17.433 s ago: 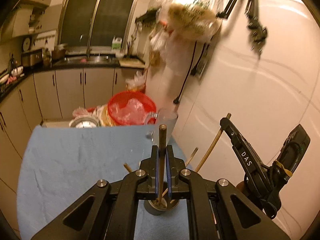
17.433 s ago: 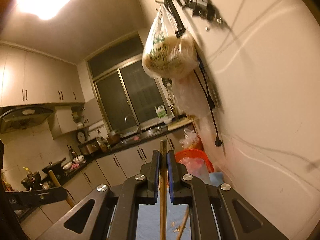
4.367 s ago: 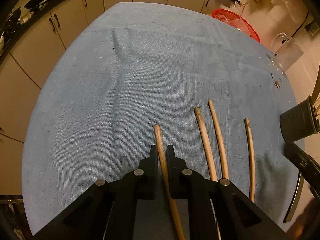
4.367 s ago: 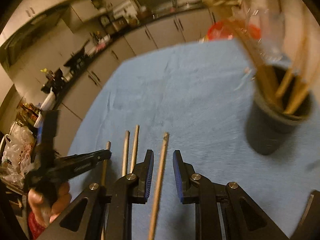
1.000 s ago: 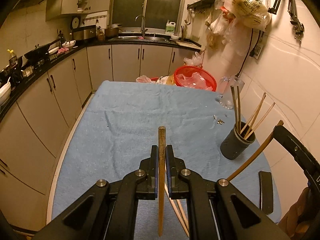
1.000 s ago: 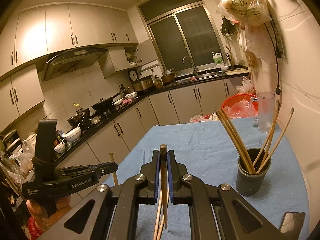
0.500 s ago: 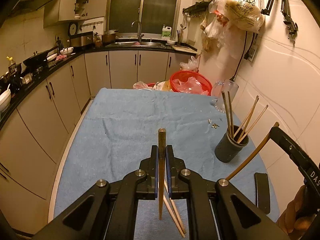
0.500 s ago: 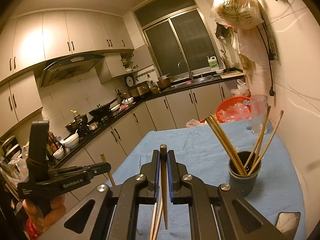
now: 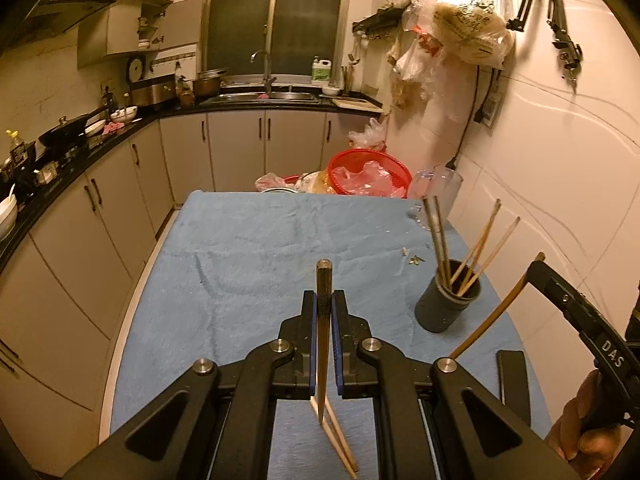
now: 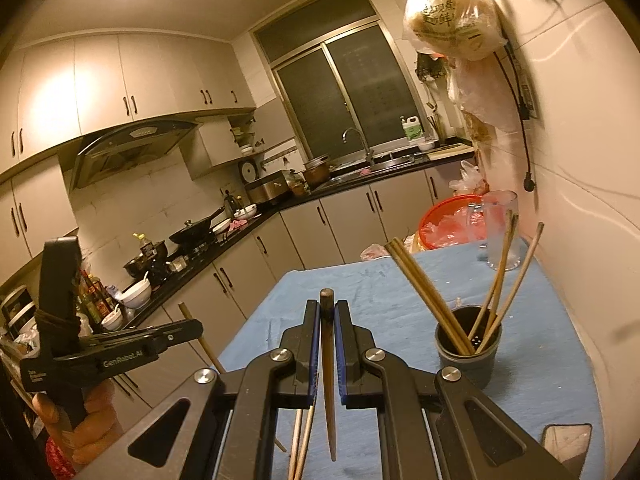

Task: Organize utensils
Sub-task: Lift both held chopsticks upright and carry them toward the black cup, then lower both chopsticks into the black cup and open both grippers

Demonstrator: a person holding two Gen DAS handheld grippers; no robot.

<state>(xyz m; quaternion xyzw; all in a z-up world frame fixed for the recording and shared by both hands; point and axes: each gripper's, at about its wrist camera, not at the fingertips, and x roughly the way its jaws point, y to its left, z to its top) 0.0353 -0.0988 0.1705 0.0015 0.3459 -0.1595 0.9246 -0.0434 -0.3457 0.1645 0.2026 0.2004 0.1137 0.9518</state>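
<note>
Kitchen cabinets and a dark counter line the far wall and one side, and a tabletop (image 9: 248,248) covered by a blue cloth stands against the white tiled wall. On the cloth near that wall stands a dark cylindrical holder (image 9: 448,304), upright, with several chopsticks leaning out of it at different angles. Left tongs (image 9: 324,308) are closed on a single chopstick (image 9: 323,320), which is clamped between the blue pads, roughly upright, its thick end above the pads and its thin end hanging below, clear of the cloth. Right tongs (image 10: 328,320) are likewise closed on one dark chopstick (image 10: 327,360), held upright in the same manner. Two further chopsticks (image 9: 340,440) lie loose on the cloth beneath the left tongs, close together. Beyond the holder, at the far edge of the tabletop, stand a clear glass jug (image 10: 500,232) and a red basket (image 9: 368,172) with plastic in it. A filled plastic bag (image 10: 452,12) hangs from a wall rack above. Each view shows the other tongs to one side, gripped by a hand.
</note>
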